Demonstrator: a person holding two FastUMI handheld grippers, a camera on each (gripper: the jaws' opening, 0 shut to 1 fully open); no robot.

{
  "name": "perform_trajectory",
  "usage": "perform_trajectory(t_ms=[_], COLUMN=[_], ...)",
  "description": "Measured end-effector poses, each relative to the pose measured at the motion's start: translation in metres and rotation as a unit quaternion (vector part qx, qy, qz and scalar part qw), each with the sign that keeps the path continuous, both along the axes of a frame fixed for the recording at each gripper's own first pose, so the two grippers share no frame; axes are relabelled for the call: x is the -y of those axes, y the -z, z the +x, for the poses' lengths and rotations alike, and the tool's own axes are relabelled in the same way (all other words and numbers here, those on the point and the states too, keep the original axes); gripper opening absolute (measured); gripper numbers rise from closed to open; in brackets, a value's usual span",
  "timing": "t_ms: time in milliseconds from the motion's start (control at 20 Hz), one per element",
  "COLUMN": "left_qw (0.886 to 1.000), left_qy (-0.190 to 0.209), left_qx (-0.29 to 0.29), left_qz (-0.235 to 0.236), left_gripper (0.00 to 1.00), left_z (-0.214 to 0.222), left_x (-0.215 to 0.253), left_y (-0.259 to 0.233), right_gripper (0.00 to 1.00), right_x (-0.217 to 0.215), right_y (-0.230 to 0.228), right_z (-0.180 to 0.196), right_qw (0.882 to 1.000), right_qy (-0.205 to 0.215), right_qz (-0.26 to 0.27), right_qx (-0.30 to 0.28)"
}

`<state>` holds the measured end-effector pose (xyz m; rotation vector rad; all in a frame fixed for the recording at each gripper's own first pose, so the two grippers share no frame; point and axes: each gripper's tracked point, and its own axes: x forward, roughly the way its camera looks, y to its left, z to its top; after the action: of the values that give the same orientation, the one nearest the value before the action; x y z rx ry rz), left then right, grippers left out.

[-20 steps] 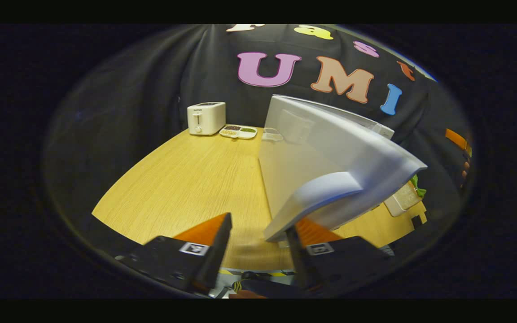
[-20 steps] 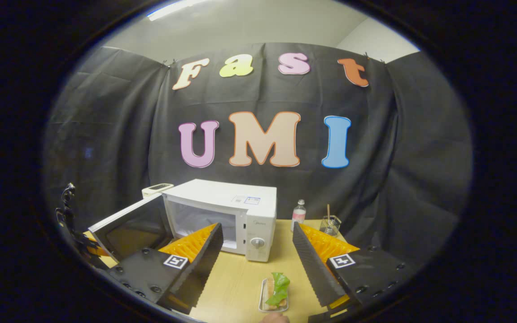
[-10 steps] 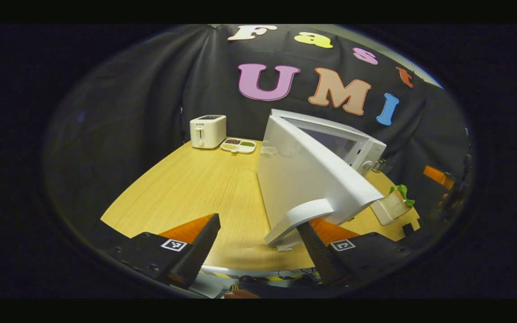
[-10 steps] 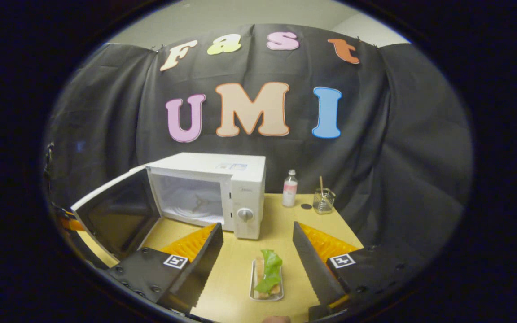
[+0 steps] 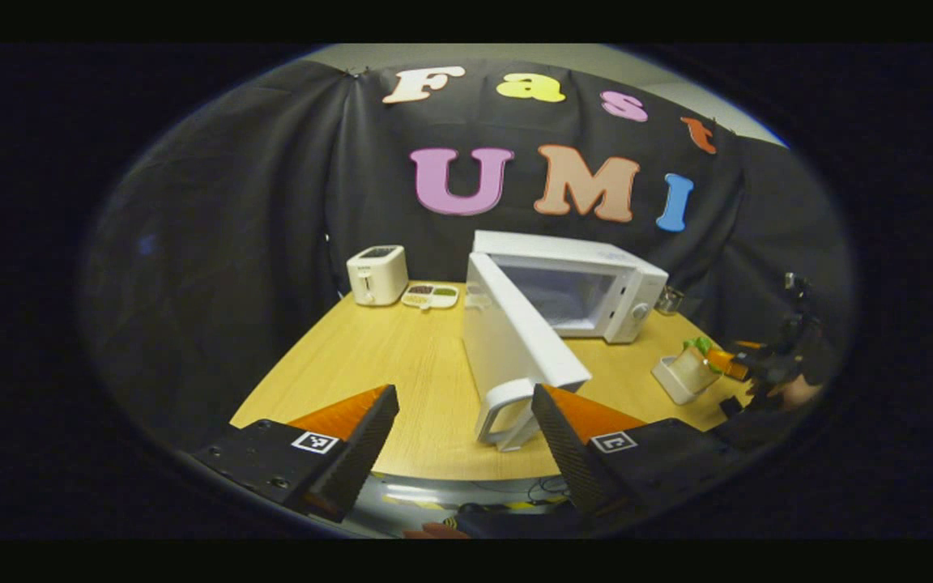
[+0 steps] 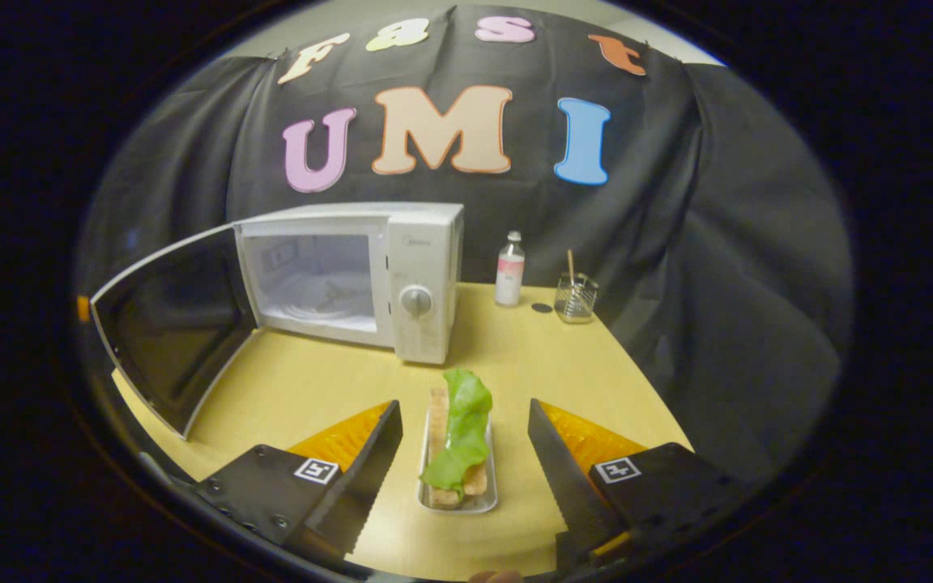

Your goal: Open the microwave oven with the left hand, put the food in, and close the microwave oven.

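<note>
One small white tray (image 6: 458, 494) lies on the wooden table (image 6: 515, 364), holding a sandwich with a lettuce leaf (image 6: 460, 425) draped over it. It sits between the spread fingers of the right gripper (image 6: 465, 453), which touch nothing. The microwave oven (image 6: 389, 267) stands behind it with its door (image 6: 171, 324) swung wide, the cavity bare. In the left gripper view, the left gripper (image 5: 464, 421) is wide open too, holding nothing, its right finger just beside the door handle (image 5: 503, 417). A toaster (image 5: 377, 274) and a divided dish (image 5: 429, 295) of foods stand at the far edge.
</note>
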<state>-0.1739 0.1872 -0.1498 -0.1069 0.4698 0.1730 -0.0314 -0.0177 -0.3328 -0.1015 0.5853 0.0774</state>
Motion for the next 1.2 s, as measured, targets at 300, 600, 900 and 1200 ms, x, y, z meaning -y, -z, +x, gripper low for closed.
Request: perform_trajectory(t_ms=[300, 600, 900, 1200], left_qw=[0.994, 0.983, 0.985, 0.979], left_qy=[-0.011, -0.004, 0.001, 0.037], left_qx=[0.112, 0.183, 0.174, 0.195], left_qz=[0.015, -0.010, 0.002, 0.041], left_gripper=[0.96, 0.96, 0.94, 0.95], left_z=[0.040, 0.068, 0.079, 0.083], left_x=[0.012, 0.040, 0.042, 0.053], left_y=[-0.094, -0.120, -0.120, -0.139], right_gripper=[0.99, 0.68, 0.31, 0.31], right_x=[-0.001, -0.007, -0.018, -0.018], right_y=[0.047, 0.059, 0.055, 0.029], right_z=[-0.015, -0.016, -0.022, -0.013], right_qw=[0.999, 0.998, 0.995, 0.996], right_qy=[-0.008, -0.008, -0.045, -0.037], right_qz=[-0.016, 0.000, -0.011, -0.002], right_qx=[-0.050, -0.064, -0.091, -0.075])
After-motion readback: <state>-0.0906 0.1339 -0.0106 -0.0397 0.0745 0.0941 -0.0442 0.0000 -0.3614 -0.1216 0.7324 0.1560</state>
